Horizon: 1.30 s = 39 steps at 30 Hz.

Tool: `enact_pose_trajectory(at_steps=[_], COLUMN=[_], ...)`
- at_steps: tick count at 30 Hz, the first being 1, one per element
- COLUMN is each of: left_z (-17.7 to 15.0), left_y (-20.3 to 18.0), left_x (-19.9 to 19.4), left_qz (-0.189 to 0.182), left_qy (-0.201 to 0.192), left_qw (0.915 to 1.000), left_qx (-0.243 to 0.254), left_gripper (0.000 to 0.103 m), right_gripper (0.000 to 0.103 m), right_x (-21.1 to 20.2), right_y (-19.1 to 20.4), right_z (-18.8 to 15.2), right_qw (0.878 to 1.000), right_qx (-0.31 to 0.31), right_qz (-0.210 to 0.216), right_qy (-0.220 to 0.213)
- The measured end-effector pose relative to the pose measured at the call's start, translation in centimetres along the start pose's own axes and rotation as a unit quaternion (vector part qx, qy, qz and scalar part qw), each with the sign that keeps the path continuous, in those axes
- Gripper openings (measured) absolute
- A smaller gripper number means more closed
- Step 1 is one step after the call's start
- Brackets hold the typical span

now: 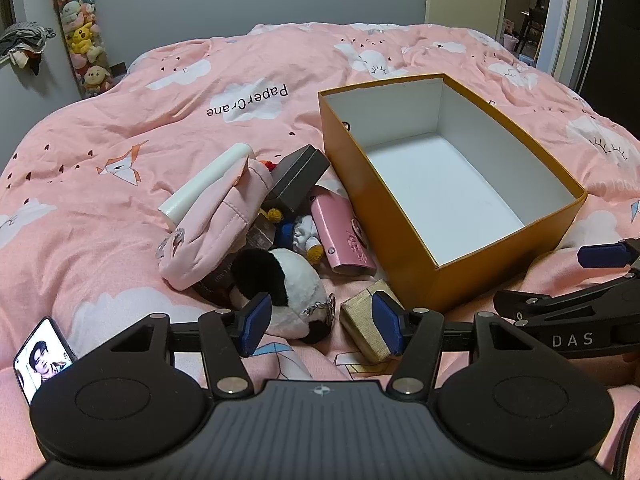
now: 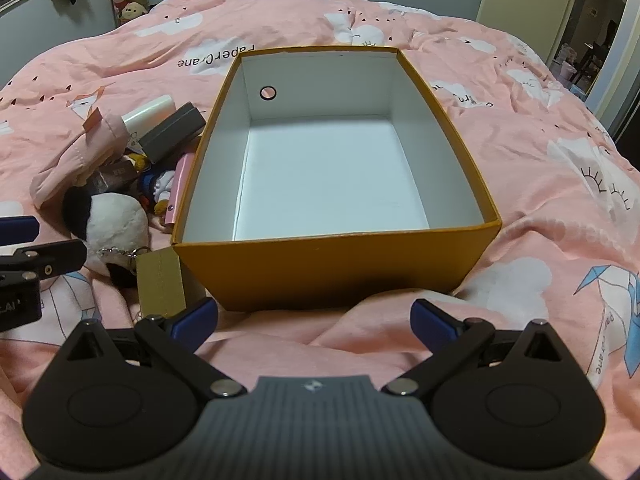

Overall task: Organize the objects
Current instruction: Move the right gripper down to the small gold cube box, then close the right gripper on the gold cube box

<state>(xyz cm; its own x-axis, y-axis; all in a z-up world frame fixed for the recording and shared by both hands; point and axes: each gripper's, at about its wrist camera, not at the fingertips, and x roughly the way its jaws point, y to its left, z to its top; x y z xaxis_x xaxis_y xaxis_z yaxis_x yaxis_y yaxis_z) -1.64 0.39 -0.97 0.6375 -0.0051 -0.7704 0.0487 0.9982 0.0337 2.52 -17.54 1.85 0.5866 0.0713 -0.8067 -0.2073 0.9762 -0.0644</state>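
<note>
An open orange box (image 1: 404, 232) with a white, empty inside stands on the pink bed; it also shows in the right wrist view (image 2: 332, 268). Left of it lies a pile: a panda plush keychain (image 1: 288, 288), a pink pouch (image 1: 216, 224), a white tube (image 1: 204, 180), a grey box (image 1: 298, 178), a pink case (image 1: 340, 232) and a small gold box (image 1: 364, 320). My left gripper (image 1: 320, 324) is open and empty, just before the panda and gold box. My right gripper (image 2: 314, 320) is open and empty, just before the orange box's near wall.
A phone (image 1: 42, 360) with a lit screen lies at the left by my left gripper. The pink duvet (image 1: 160, 92) covers the whole bed. Plush toys (image 1: 86, 40) hang on the far wall. An open doorway (image 1: 528, 12) is at the far right.
</note>
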Motion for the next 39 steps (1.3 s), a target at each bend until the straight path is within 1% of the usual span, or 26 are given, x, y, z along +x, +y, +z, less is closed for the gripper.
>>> enact_pose_trajectory(at_steps=[5, 7, 9, 11, 12, 13, 14, 15, 16, 17, 19, 20, 25, 30, 39], left_z=[0.0, 0.1, 0.1, 0.0, 0.0, 0.0, -0.1, -0.1, -0.1, -0.2, -0.3, -0.4, -0.6, -0.5, -0.5], left_y=[-0.1, 0.0, 0.6, 1.3, 1.7, 2.0, 2.3, 2.6, 3.0, 3.4, 3.9, 4.0, 4.7, 5.4, 5.8], left_x=[-0.1, 0.0, 0.0, -0.1, -0.1, 0.0, 0.1, 0.3, 0.5, 0.7, 1.0, 1.2, 2.0, 2.4, 3.3], left_qz=[-0.001, 0.003, 0.005, -0.004, -0.01, -0.015, -0.02, -0.025, -0.029, -0.033, -0.037, -0.038, -0.042, -0.05, -0.062], left_qy=[0.003, 0.009, 0.015, 0.022, 0.026, 0.03, 0.035, 0.041, 0.046, 0.053, 0.063, 0.067, 0.082, 0.085, 0.088], left_qw=[1.0, 1.0, 0.9999, 0.9996, 0.9994, 0.9992, 0.9988, 0.9983, 0.9977, 0.9969, 0.9958, 0.9953, 0.9937, 0.9926, 0.9915], left_qx=[0.004, 0.002, -0.005, -0.015, -0.019, -0.022, -0.027, -0.033, -0.039, -0.047, -0.055, -0.058, -0.064, -0.071, -0.073], left_gripper=[0.068, 0.068, 0.066, 0.062, 0.061, 0.06, 0.056, 0.053, 0.048, 0.045, 0.044, 0.044, 0.044, 0.044, 0.044], right_gripper=[0.102, 0.098, 0.087, 0.081, 0.074, 0.071, 0.065, 0.061, 0.06, 0.059, 0.059, 0.059, 0.059, 0.046, 0.047], right_x=[0.1, 0.1, 0.1, 0.3, 0.4, 0.6, 0.7, 0.9, 1.1, 1.4, 2.1, 2.4, 4.3, 6.0, 8.6], right_y=[0.1, 0.4, 0.9, 1.3, 1.4, 1.5, 1.7, 1.8, 1.9, 2.3, 3.0, 3.4, 5.8, 7.0, 8.5], right_z=[0.1, 0.1, 0.2, 0.3, 0.4, 0.5, 0.7, 0.9, 1.1, 1.3, 1.7, 1.9, 2.2, 2.6, 2.7], right_qw=[1.0, 1.0, 0.999, 0.997, 0.996, 0.995, 0.993, 0.991, 0.989, 0.987, 0.982, 0.98, 0.975, 0.973, 0.97], right_qx=[-0.005, -0.016, -0.035, -0.051, -0.056, -0.062, -0.067, -0.07, -0.072, -0.075, -0.077, -0.079, -0.095, -0.095, -0.101], right_qz=[0.011, 0.019, 0.032, 0.053, 0.065, 0.081, 0.097, 0.11, 0.125, 0.138, 0.164, 0.171, 0.179, 0.182, 0.176], right_qy=[0.004, 0.004, 0.006, 0.013, 0.016, 0.02, 0.026, 0.032, 0.038, 0.044, 0.06, 0.067, 0.087, 0.106, 0.135])
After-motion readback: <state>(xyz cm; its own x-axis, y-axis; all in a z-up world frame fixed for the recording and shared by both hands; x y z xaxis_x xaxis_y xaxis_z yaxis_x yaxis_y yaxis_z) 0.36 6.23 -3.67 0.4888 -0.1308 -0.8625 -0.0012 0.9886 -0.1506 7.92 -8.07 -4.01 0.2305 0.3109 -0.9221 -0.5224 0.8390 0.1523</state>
